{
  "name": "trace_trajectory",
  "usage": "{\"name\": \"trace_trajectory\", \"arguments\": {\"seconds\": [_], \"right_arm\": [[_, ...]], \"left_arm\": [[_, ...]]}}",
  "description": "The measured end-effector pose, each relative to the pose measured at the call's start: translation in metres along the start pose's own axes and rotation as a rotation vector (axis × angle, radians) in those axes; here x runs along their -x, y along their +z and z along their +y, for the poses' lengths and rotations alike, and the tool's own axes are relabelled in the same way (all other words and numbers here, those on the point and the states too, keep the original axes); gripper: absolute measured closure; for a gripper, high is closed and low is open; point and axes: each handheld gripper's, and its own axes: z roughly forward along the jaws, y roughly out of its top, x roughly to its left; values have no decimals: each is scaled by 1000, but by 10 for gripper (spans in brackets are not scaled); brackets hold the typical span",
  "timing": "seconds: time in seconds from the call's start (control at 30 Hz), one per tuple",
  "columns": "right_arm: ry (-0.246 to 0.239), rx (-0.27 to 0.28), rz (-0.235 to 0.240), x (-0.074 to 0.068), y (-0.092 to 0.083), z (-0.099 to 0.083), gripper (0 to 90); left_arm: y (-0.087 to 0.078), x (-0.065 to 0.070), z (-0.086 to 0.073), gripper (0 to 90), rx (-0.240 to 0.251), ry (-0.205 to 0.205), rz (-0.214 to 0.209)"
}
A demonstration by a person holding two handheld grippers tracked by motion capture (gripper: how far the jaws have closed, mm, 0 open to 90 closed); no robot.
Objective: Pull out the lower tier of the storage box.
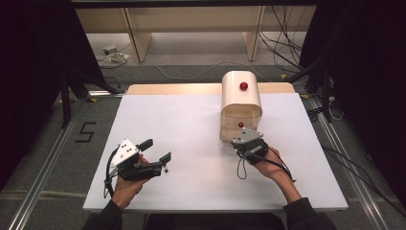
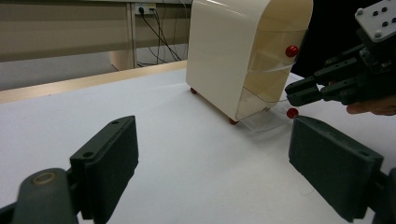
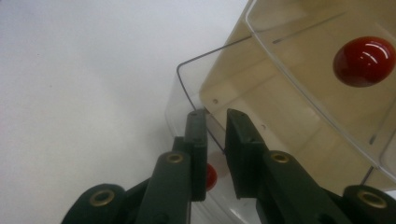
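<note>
The bread box (image 1: 242,103), a cream cabinet with a rounded top and clear roll-up front, stood on the far right part of the white table (image 1: 191,143), its back close to the wooden strip at the table's far edge. Its clear door (image 3: 289,93) had two red knobs: an upper knob (image 1: 243,86) on the curved top and a lower knob (image 1: 241,125) near the bottom edge, close above the table.

The right gripper (image 1: 245,140) was right at the front of the box. In the right gripper view its jaws stood nearly together around the lower knob (image 3: 211,176), with the bottom edge of the clear door passing between them; whether the pads actually pressed on the knob I could not tell. In the left gripper view the right gripper (image 2: 303,91) reached in from the right, its tips just above the lower knob (image 2: 292,112).

The left gripper (image 1: 155,151) sat near the table's front left, well apart from the box, its jaws wide apart with nothing between them. A broad stretch of bare table lay between it and the box, and more open surface ran along the left side up to the far edge. To the right of the box only a narrower band of table remained before the edge.
</note>
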Motion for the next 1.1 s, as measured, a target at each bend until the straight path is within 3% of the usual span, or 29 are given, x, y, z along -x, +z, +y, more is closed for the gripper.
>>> {"name": "trace_trajectory", "arguments": {"seconds": [1.1], "right_arm": [[-10, 4, 16, -5, -5, -3, 791]], "left_arm": [[-1, -1, 0, 158, 2, 2, 0]]}}
